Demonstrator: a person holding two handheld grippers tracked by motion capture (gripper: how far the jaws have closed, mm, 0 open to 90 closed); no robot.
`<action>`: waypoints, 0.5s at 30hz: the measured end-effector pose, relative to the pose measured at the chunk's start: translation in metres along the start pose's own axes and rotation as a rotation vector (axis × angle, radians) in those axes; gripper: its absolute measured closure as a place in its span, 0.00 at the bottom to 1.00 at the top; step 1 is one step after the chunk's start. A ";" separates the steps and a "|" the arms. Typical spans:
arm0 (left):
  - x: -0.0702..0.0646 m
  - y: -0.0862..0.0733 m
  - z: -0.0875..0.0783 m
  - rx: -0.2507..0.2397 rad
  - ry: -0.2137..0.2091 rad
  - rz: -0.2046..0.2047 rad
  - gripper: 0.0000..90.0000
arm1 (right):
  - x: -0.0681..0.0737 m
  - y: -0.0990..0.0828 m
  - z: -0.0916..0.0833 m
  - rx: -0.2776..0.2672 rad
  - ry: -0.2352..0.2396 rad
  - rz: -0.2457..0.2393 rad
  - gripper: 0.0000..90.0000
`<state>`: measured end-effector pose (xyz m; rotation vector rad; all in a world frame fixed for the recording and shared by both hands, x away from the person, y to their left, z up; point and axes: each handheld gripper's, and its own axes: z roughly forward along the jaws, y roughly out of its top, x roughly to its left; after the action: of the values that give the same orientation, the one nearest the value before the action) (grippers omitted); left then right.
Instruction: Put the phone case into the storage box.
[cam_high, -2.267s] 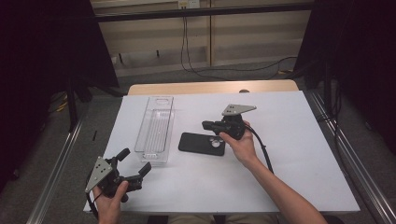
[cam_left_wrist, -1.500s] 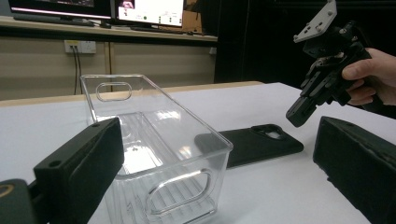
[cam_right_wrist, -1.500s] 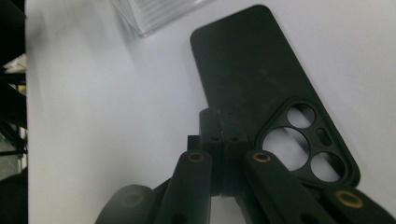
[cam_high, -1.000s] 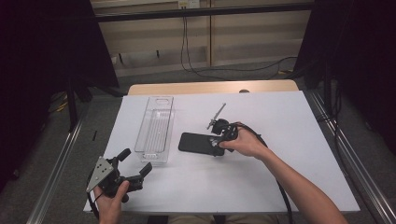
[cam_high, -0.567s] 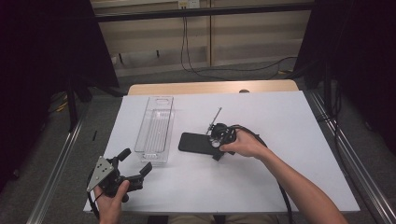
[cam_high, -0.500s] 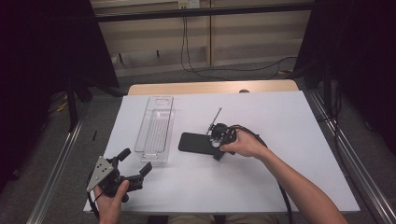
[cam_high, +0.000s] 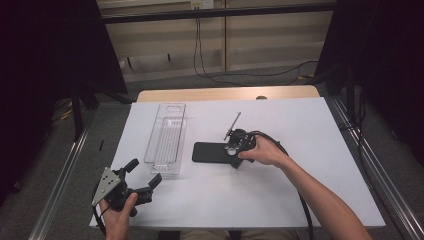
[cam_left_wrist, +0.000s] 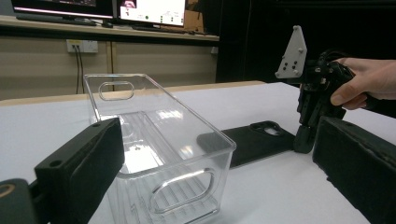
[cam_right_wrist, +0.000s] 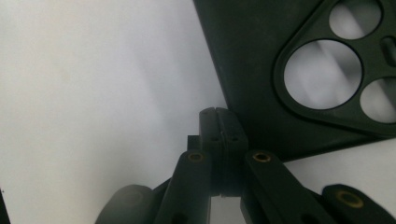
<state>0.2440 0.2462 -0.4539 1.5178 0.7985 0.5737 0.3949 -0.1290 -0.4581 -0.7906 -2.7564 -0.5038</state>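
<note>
A black phone case (cam_high: 210, 151) lies flat on the white table (cam_high: 310, 130), camera cut-outs toward its right end. My right gripper (cam_high: 233, 161) points straight down at that end, jaws shut together. In the right gripper view the closed tips (cam_right_wrist: 219, 116) rest at the edge of the case (cam_right_wrist: 261, 60), beside the cut-outs, with nothing seen between them. A clear plastic tray (cam_high: 166, 137) stands left of the case. My left gripper (cam_high: 145, 173) is held open at the table's near left corner; its view looks over the tray (cam_left_wrist: 159, 140) toward the case (cam_left_wrist: 254, 140) and the right gripper (cam_left_wrist: 303, 140).
A wooden strip (cam_high: 225, 94) borders the table's far edge. The right gripper's cable (cam_high: 300, 200) trails back along the forearm. Metal rails (cam_high: 365, 165) run down both sides of the table. Cables lie on the floor beyond.
The right gripper tipped from level to pointing down and dropped onto the case's right end, then crept slightly left. The left gripper stayed still.
</note>
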 end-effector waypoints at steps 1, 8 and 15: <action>-0.001 0.000 0.000 -0.006 0.005 -0.008 0.03 | -0.003 0.000 -0.002 0.005 -0.012 0.002 1.00; -0.001 0.000 0.001 -0.007 0.000 -0.005 0.03 | -0.010 -0.001 -0.005 0.002 -0.024 0.027 1.00; 0.000 0.000 0.001 -0.003 -0.004 -0.007 0.03 | -0.018 -0.003 -0.007 -0.020 -0.026 0.066 1.00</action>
<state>0.2449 0.2450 -0.4538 1.5120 0.7992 0.5665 0.4090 -0.1419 -0.4582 -0.8955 -2.7426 -0.5129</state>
